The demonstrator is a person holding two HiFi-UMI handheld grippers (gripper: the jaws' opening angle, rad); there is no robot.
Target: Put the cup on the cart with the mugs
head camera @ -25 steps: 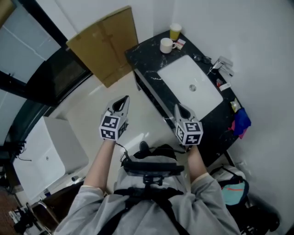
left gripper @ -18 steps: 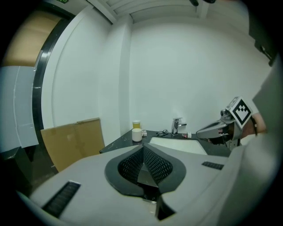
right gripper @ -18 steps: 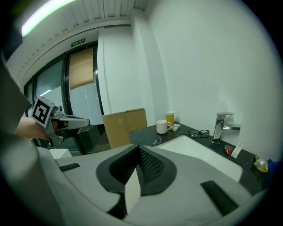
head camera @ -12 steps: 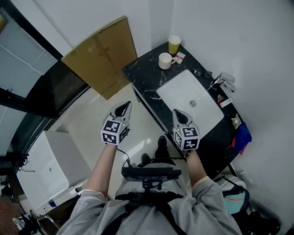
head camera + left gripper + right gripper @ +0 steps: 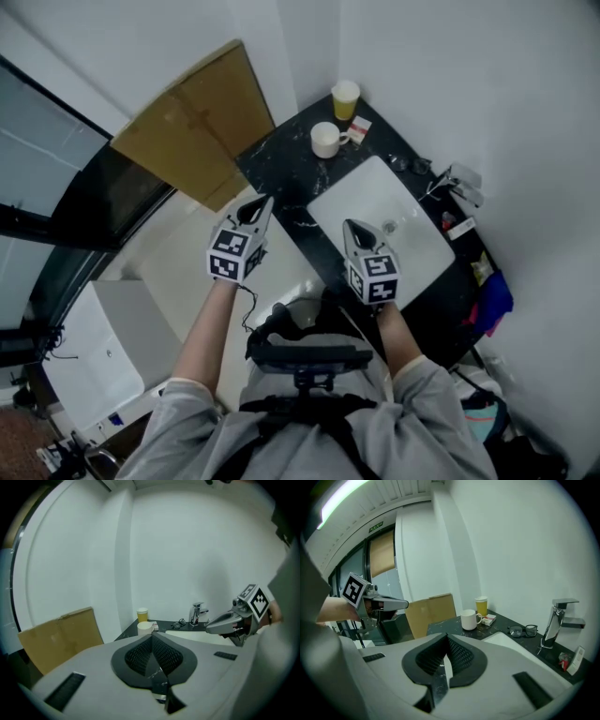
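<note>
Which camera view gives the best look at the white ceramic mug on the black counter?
The right gripper view: the white ceramic mug stands large and unobstructed, handle to the right, beside the yellow paper cup. The head view shows the mug small, from above; in the left gripper view the mug is distant and small.

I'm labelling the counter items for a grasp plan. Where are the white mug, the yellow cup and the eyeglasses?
white mug [image 5: 469,620], right gripper view, on the side of its body.
yellow cup [image 5: 481,608], right gripper view, on its yellow wall.
eyeglasses [image 5: 515,631], right gripper view, on the left lens.
</note>
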